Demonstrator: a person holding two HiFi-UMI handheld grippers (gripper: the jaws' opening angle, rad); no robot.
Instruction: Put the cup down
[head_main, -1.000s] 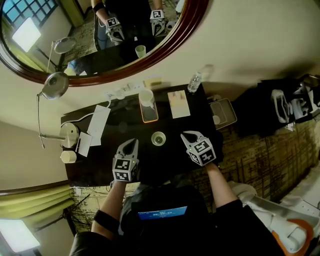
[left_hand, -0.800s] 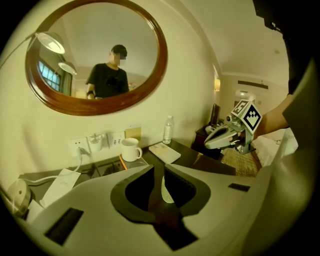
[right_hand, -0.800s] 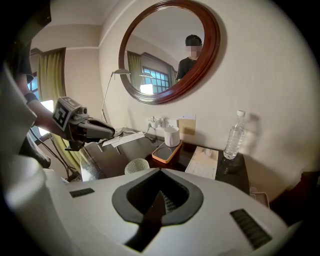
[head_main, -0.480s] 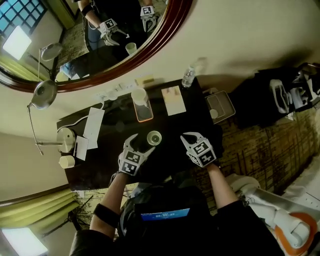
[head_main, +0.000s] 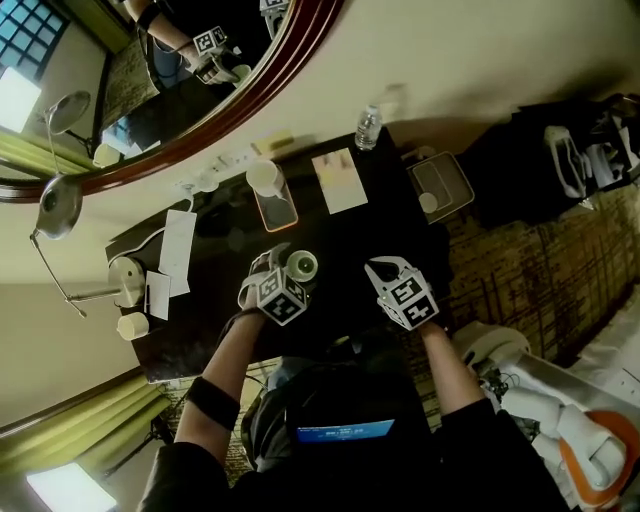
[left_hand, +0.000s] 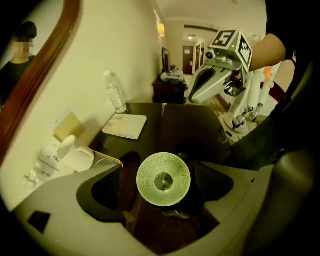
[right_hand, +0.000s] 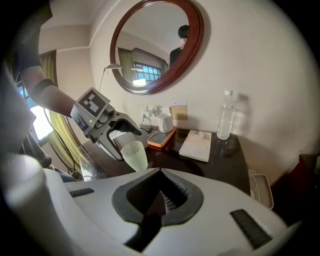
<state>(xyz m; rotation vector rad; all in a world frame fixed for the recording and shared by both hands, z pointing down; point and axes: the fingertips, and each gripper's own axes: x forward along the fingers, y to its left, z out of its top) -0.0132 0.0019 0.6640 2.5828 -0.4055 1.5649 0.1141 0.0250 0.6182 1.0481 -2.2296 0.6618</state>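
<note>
Left gripper view: left hand-held gripper's jaws, just opening wide, stand clear of a round dimpled green cup between them on the glossy dark counter; right hand-held gripper closed, empty.

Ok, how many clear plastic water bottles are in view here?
1. The clear plastic water bottle stands at the dark table's back corner by the wall; none else shows.

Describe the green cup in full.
The cup is a pale green, dimpled, glass-like tumbler, narrowing to a small round base. It looks empty and stands upright on the dark table, between the jaws of the left tongs, which have just been opening; the pads stand clear of it.
</note>
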